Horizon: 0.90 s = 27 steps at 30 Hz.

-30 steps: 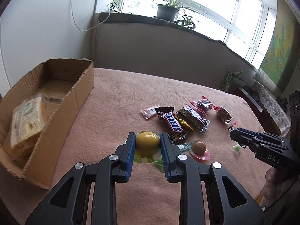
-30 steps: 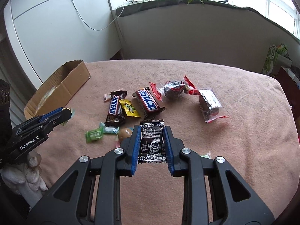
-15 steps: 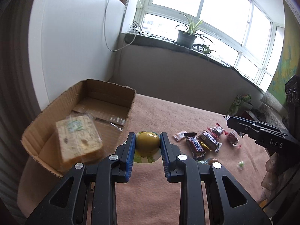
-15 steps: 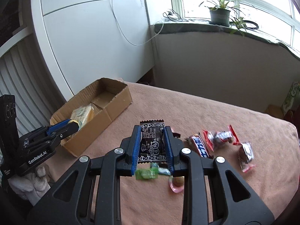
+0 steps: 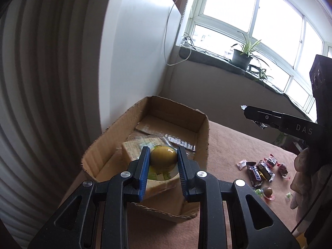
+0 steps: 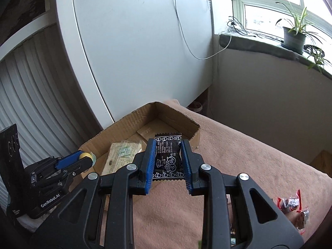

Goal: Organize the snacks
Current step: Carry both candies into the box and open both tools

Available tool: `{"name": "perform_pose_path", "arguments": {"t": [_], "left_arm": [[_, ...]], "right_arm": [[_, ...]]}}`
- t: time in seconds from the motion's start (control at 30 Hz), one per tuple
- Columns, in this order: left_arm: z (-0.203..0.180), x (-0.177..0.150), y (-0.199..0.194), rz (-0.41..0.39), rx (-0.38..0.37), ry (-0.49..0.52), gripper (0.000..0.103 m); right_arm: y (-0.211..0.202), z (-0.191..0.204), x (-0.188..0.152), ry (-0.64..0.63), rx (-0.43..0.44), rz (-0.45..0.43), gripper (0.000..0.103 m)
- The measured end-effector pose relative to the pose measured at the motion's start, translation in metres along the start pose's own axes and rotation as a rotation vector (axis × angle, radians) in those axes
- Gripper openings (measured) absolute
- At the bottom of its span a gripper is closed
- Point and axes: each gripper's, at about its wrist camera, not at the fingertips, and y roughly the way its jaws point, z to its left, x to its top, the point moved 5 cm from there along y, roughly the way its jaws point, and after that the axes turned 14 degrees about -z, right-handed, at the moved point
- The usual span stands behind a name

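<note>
My left gripper [image 5: 162,159] is shut on a yellow jelly cup [image 5: 163,156] and holds it over the near end of the open cardboard box [image 5: 204,128]. My right gripper [image 6: 168,157] is shut on a black candy packet [image 6: 168,155] and holds it above the box [image 6: 126,122], near its right wall. A wrapped yellow cake [image 6: 122,155] lies inside the box. The left gripper also shows at the left of the right wrist view [image 6: 83,158]. The right gripper shows at the right of the left wrist view [image 5: 255,116].
Several wrapped snacks lie on the pink tablecloth [image 5: 238,145]: Snickers bars [image 5: 256,173], red-wrapped treats [image 6: 294,209] and a brown jelly cup [image 5: 267,192]. A white cabinet [image 6: 134,51] stands behind the box. A potted plant [image 5: 241,57] sits on the windowsill.
Both grippers have swung left from the snack pile to over the cardboard box, each still holding its snack. The box now fills the middle of both views.
</note>
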Motion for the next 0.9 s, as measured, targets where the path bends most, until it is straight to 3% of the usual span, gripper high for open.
{"name": "perform_pose_path", "arguments": {"t": [0.4, 0.67, 0.7, 0.73, 0.77, 0.8, 0.83, 0.9], "left_arm": [[0.031, -0.002, 0.017, 0.033, 0.059, -0.011, 0.025], [0.034, -0.005, 0.025, 0.06, 0.061, -0.013, 0.025], [0.033, -0.005, 0.027, 0.063, 0.061, -0.013, 0.026], [0.033, -0.005, 0.028, 0.067, 0.062, -0.014, 0.027], [0.033, -0.004, 0.028, 0.07, 0.059, -0.015, 0.029], [0.032, -0.004, 0.028, 0.07, 0.058, -0.013, 0.038], [0.032, -0.004, 0.029, 0.071, 0.06, -0.012, 0.054], [0.03, -0.004, 0.028, 0.067, 0.063, -0.013, 0.059]], "right_arm": [[0.084, 0.014, 0.001, -0.019, 0.019, 0.098, 0.026], [0.112, 0.009, -0.008, 0.009, 0.042, 0.14, 0.027], [0.111, 0.008, -0.007, 0.008, 0.038, 0.136, 0.038], [0.109, 0.007, -0.005, 0.006, 0.03, 0.125, 0.059], [0.105, 0.006, -0.002, 0.003, 0.022, 0.106, 0.069], [0.101, 0.006, 0.001, 0.001, 0.021, 0.087, 0.079], [0.098, 0.005, 0.004, 0.0, 0.021, 0.074, 0.08], [0.091, 0.002, 0.009, 0.003, 0.013, 0.062, 0.08]]}}
